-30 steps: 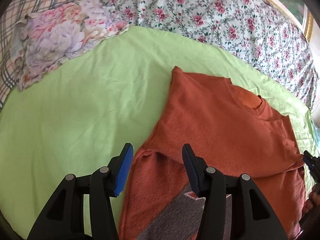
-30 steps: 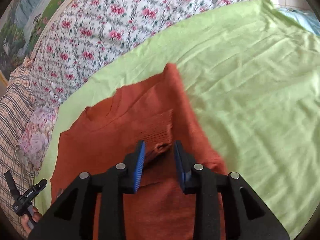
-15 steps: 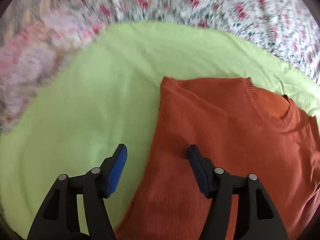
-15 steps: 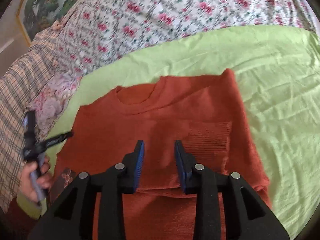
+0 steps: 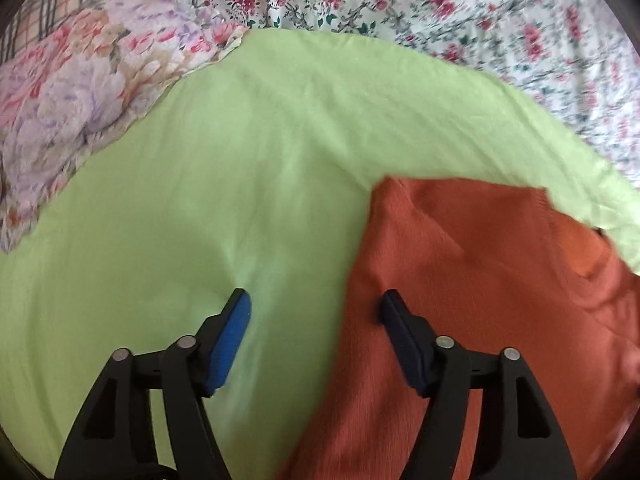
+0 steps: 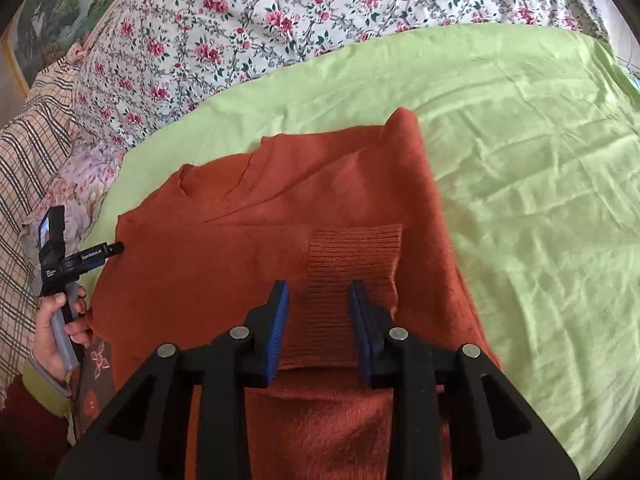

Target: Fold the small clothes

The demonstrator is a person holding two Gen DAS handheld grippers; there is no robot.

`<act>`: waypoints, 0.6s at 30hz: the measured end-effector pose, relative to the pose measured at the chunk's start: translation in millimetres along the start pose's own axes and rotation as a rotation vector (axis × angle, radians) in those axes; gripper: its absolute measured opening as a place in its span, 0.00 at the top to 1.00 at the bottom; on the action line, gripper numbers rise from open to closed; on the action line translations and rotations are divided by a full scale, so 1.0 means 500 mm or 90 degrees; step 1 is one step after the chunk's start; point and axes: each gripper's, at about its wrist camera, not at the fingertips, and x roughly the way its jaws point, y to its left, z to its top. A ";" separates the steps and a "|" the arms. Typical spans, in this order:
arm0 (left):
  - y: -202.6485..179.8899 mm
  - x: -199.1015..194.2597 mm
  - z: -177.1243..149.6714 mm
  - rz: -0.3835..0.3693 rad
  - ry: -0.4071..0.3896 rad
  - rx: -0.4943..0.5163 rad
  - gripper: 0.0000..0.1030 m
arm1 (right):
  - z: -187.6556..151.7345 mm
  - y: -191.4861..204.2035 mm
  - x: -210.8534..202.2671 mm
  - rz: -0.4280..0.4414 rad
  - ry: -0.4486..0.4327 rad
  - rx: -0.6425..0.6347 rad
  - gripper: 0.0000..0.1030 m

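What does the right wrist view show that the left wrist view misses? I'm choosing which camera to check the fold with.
Only the right wrist view shows the sleeve's ribbed cuff folded onto the chest, the whole neckline, the hand holding the left gripper, and a framed picture. Only the left wrist view shows the sweater's left edge between open, opening jaws. Both show the orange sweater, green sheet, floral bedding.

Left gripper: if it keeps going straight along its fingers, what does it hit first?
Probably the green sheet, just beside the orange sweater edge. The left gripper, jaws opening and empty, straddles that edge; depth is unclear.
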 end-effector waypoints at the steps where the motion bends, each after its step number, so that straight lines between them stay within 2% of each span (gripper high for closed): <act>1: 0.002 -0.015 -0.017 -0.007 0.003 0.002 0.35 | -0.004 0.001 -0.017 0.007 -0.006 0.001 0.68; 6: 0.033 -0.085 -0.132 -0.015 0.025 0.012 0.35 | -0.046 0.014 -0.097 0.024 -0.030 -0.001 0.60; 9: 0.063 -0.118 -0.197 0.008 0.037 0.018 0.33 | -0.078 0.011 -0.136 0.039 -0.027 0.003 0.60; 11: 0.082 -0.145 -0.234 0.040 0.037 0.026 0.33 | -0.098 0.008 -0.166 0.038 -0.030 -0.002 0.58; 15: 0.111 -0.211 -0.307 0.014 0.040 0.025 0.34 | -0.138 -0.012 -0.239 0.029 -0.052 -0.003 0.52; 18: 0.102 -0.252 -0.365 -0.018 0.052 0.037 0.34 | -0.172 -0.036 -0.293 0.023 -0.070 0.004 0.47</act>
